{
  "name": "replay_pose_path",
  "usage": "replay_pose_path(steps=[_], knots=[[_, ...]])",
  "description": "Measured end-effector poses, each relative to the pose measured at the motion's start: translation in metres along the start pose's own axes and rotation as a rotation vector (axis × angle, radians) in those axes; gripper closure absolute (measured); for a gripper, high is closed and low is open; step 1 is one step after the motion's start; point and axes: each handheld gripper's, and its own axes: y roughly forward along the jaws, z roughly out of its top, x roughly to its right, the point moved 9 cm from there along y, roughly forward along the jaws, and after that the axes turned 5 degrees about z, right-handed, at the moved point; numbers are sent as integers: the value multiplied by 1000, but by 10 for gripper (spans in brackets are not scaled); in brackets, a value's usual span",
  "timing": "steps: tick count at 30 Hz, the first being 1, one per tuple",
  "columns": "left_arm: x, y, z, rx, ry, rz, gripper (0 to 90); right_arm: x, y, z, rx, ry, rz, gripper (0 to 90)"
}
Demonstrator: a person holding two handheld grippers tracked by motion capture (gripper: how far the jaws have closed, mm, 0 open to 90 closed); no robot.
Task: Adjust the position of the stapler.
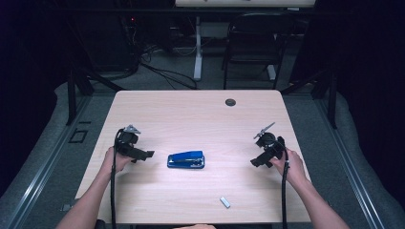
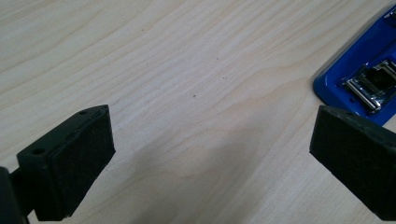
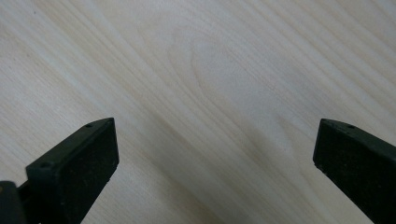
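On the pale wooden table [image 1: 200,114], near its middle, the blue stapler [image 1: 186,160] lies flat between my two grippers, touched by neither. My left gripper [image 1: 148,154] rests just beside the stapler's left end, jaws spread wide with bare wood between them; in the left gripper view the stapler's blue corner and its shiny metal part [image 2: 369,84] show just past one pad. My right gripper [image 1: 255,162] sits well apart from the stapler toward the table's right edge, jaws spread just as wide over bare wood grain. A small strip of staples [image 1: 225,202] lies near the front edge.
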Motion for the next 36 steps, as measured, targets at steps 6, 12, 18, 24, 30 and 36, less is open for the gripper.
replay_pose_path(steps=[6, 12, 18, 24, 30, 36], knots=[[5, 4, 1, -25, 24, -20, 1, -2, 1, -5, -39, -22, 4, 0], [6, 6, 0, -43, 14, -13, 1, -5, 2, -3, -40, -27, 0, 0], [17, 5, 10, -15, 34, -45, 1, -4, 2, -7, -50, -25, 2, 0], [35, 10, 15, -30, 79, -100, 1, -4, 3, -8, -36, -10, 6, 0], [47, 10, 18, -29, 108, -139, 1, -4, 2, -10, -58, -26, -4, 0], [64, 13, 21, -44, 151, -177, 1, -2, 2, -12, -56, -23, -10, 1]])
